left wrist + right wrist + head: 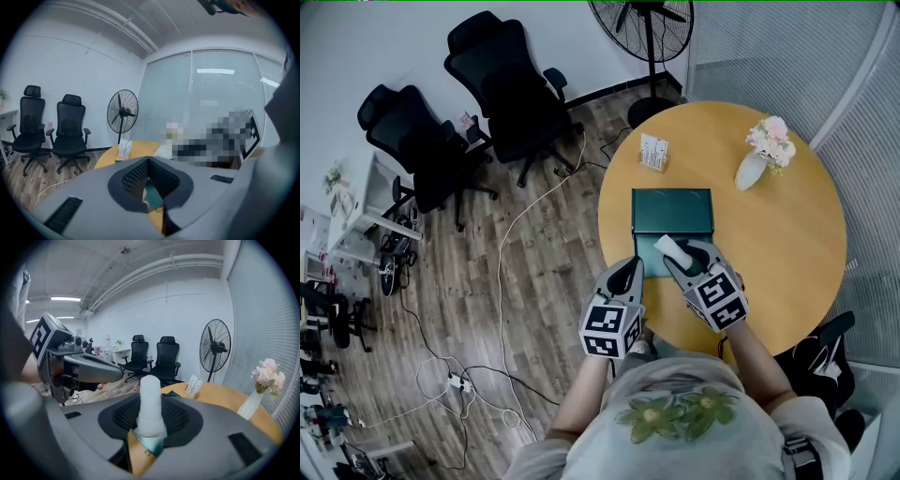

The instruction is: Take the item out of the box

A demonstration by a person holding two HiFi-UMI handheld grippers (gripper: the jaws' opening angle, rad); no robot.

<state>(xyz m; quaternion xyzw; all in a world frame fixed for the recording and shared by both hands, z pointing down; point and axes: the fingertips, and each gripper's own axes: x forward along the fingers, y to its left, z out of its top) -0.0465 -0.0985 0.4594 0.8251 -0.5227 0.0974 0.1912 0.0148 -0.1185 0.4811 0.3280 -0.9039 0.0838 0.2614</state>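
Note:
A dark green box (672,210) lies flat on the round wooden table (787,244). My right gripper (682,253) is at the box's near edge, shut on a white cylindrical item (667,246). In the right gripper view the item (150,404) stands upright between the pads of that gripper (151,399), with a teal edge of the box (154,444) below it. The left gripper (632,269) hovers just left of it at the table's near rim. In its own view the left gripper (149,160) has its tips together and nothing held.
A white vase of pink flowers (766,150) and a small white card stand (653,152) sit at the far side of the table. Beyond are a standing fan (642,28) and two black office chairs (502,84). Cables (502,281) trail over the wooden floor at the left.

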